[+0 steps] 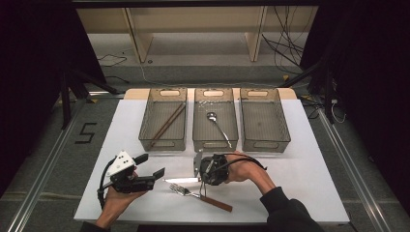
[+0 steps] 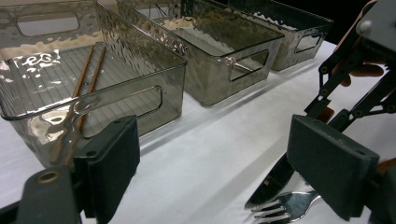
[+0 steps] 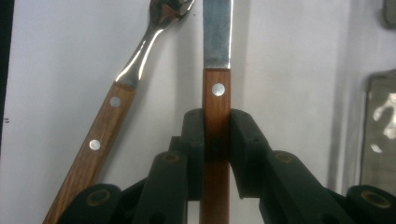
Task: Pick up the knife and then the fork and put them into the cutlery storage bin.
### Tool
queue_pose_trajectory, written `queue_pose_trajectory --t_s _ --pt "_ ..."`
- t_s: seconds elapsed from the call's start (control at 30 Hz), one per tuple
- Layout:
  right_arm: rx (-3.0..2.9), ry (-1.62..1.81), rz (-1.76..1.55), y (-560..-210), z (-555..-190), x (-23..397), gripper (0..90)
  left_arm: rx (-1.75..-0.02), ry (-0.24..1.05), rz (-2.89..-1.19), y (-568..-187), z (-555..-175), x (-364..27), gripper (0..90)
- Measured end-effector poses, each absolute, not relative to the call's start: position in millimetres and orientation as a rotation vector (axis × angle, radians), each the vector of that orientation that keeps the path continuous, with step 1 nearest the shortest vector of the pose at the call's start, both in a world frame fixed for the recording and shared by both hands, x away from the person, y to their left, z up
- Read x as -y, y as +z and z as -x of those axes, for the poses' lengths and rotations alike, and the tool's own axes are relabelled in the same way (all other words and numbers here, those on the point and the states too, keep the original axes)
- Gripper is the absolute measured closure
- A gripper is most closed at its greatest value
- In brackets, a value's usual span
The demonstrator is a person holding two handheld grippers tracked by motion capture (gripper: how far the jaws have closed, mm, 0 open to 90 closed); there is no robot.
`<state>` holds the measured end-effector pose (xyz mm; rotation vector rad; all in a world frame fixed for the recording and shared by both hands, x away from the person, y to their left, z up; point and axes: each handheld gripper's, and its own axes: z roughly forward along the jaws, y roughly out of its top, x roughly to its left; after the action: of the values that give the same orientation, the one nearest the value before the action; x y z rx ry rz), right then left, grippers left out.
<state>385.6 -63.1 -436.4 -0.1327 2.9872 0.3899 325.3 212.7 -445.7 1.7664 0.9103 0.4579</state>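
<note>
Knife point(image 3: 216, 70) clamped in right tool point(image 3: 216, 140) on white table point(image 1: 300, 169); left tool point(image 2: 224, 168) wide.

Right tongs point(image 1: 199, 170): over the knife point(image 1: 181, 180), low on the worktop point(image 1: 309, 183).
Left tongs point(image 1: 151, 166): jaws apart, empty.
Fork point(image 1: 200, 195): flat, near knife.
Bins point(image 1: 265, 121): three, in a row.

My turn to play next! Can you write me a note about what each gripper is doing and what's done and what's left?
Right gripper: jaws shut on the knife by its wooden handle, at the table.
Left gripper: jaws open, holding nothing.
Done: chopsticks lie in the left bin, a spoon in the middle bin.
Left: the knife probably goes in the empty right bin; the fork on the table still needs sorting.
</note>
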Motion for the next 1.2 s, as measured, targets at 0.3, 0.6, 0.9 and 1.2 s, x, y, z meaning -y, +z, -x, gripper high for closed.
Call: queue_pose_trajectory --t_s 0.3,0.6,0.9,1.2 --pt "-2.947 0.501 0.022 -423.8 -388.5 80.9 77.2 -0.912 0.457 -1.761 -445.7 -325.5 -212.9 16.9" --pt "-2.907 0.606 -0.077 -413.3 -392.9 93.5 77.2 -0.912 0.457 -1.763 -445.8 -325.7 -212.8 16.9" --pt "-2.863 0.723 -0.246 -402.8 -400.9 107.0 77.3 -0.912 0.456 -1.764 -445.9 -325.7 -212.8 16.9" --pt "-2.776 0.846 -0.520 -388.7 -415.9 131.1 77.3 -0.913 0.458 -1.762 -445.8 -325.7 -213.0 16.9"
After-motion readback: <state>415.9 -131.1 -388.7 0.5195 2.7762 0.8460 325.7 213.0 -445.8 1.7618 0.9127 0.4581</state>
